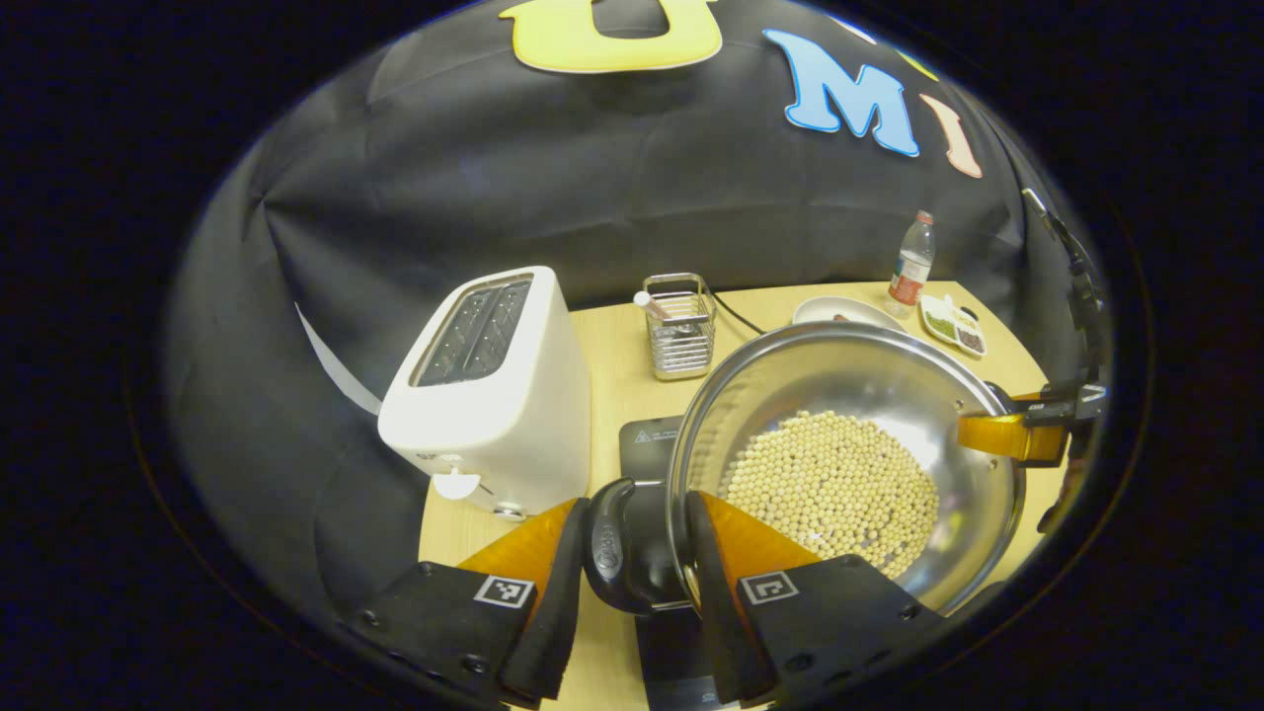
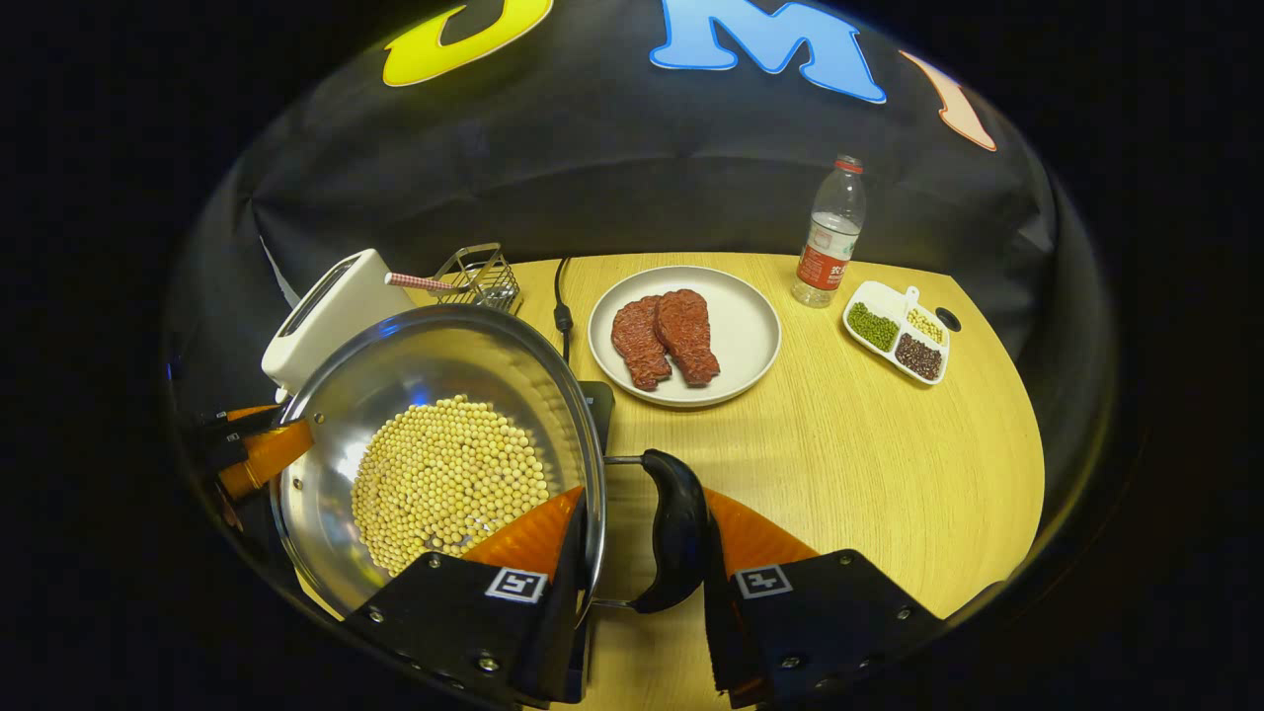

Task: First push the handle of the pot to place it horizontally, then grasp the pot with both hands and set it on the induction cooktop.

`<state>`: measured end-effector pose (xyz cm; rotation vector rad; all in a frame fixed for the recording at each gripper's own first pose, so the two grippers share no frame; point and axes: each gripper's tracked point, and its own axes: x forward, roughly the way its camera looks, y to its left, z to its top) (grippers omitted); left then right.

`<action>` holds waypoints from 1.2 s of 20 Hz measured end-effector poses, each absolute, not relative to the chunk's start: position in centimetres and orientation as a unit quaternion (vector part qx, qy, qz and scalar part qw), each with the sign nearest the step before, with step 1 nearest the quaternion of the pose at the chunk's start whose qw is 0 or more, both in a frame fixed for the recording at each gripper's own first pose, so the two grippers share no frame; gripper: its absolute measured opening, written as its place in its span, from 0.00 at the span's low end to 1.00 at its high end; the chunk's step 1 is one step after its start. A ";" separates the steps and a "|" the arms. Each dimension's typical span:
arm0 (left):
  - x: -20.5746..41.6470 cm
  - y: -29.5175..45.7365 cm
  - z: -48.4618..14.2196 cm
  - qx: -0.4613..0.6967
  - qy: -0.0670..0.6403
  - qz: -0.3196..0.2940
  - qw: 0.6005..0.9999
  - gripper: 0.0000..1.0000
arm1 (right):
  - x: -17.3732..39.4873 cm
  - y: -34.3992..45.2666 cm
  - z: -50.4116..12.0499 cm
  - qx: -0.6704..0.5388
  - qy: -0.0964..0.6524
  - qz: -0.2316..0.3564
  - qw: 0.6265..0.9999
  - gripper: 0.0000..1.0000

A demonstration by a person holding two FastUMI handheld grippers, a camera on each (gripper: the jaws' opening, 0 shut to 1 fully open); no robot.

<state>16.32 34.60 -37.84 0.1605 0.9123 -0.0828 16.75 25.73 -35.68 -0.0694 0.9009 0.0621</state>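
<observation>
Left gripper (image 1: pixel 632 553): the two fingers are set a moderate way apart, one on the outer side of the pot's dark side handle (image 1: pixel 614 543) and the other inside the rim, so that handle and pot wall are clasped between them.

Right gripper (image 2: pixel 642 548): the same hold is seen on the opposite handle (image 2: pixel 676 528), with one finger inside the rim over the contents and the other against the outer face of the handle. In the left gripper view this gripper is seen at the far rim of the pot.

The pot (image 1: pixel 869 385) is a wide, shallow stainless-steel vessel with a polished, reflective inner wall and a rolled rim; its bottom is covered by a layer of soybeans (image 1: pixel 834 489). It is held tilted above the black induction cooktop (image 1: pixel 647 439), of which a corner is seen under the rim; whether the base touches the cooktop cannot be told.

Surroundings: a white toaster (image 1: pixel 484 390) stands just beside the pot on the left gripper's side, and a wire utensil rack (image 1: pixel 681 331) stands behind the pot. On the other side the wooden table (image 2: pixel 889 474) lies open as far as its curved edge. Farther back are a plate (image 2: pixel 746 326) with two steaks (image 2: pixel 664 338), a water bottle (image 2: pixel 829 237) and a divided dish of beans (image 2: pixel 897 341).
</observation>
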 end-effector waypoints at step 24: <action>15.9 38.5 -37.7 0.039 0.394 -0.007 0.918 1.00 | 17.6 26.7 -33.8 -0.021 0.367 0.052 0.929 0.70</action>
